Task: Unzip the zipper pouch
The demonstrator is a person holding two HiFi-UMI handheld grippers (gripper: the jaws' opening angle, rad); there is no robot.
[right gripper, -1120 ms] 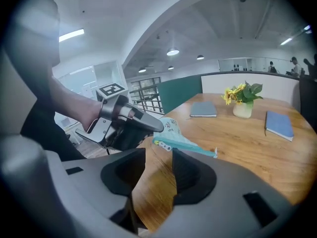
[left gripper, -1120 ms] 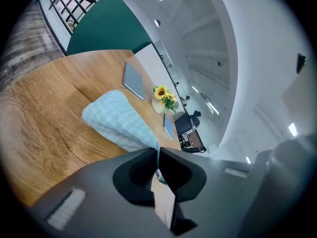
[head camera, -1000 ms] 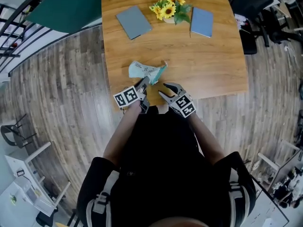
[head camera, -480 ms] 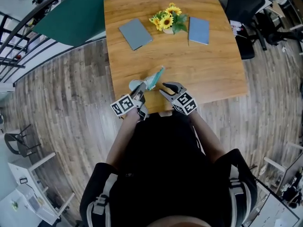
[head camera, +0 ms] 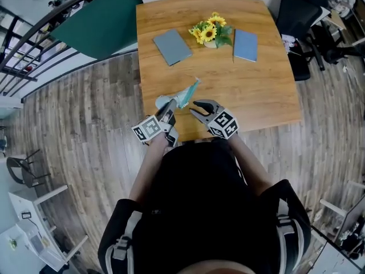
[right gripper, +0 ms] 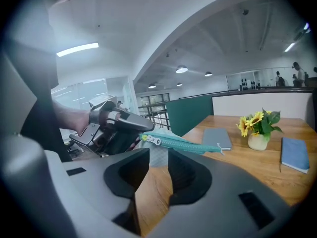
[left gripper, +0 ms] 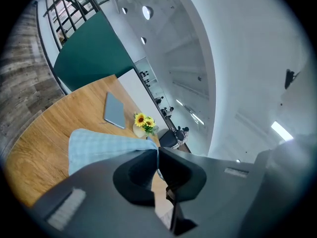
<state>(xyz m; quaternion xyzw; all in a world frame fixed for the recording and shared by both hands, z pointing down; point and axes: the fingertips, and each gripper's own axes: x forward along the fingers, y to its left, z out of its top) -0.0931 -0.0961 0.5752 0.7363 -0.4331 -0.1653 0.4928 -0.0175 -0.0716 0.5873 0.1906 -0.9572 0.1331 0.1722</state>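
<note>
The zipper pouch (head camera: 181, 96) is light blue checked cloth with a teal zipper, and it is held up above the near part of the wooden table (head camera: 256, 90). My left gripper (head camera: 169, 107) is shut on its near end; in the left gripper view the cloth (left gripper: 106, 145) runs out from between the closed jaws. In the right gripper view the zipper (right gripper: 183, 142) runs level, with its pull (right gripper: 151, 140) close to the left gripper (right gripper: 116, 125). My right gripper (head camera: 194, 108) hangs just right of the pouch. Its jaws have just been closing, still apart with nothing between them.
At the table's far side stand a small vase of sunflowers (head camera: 210, 34), a grey notebook (head camera: 172, 46) and a blue notebook (head camera: 246, 44). A green panel (head camera: 97, 27) leans beyond the left corner, and a dark chair (head camera: 296, 16) stands at the right.
Both grippers have risen. The pouch, which lay crumpled on the table, now hangs stretched from the left gripper. The right jaws have narrowed.
</note>
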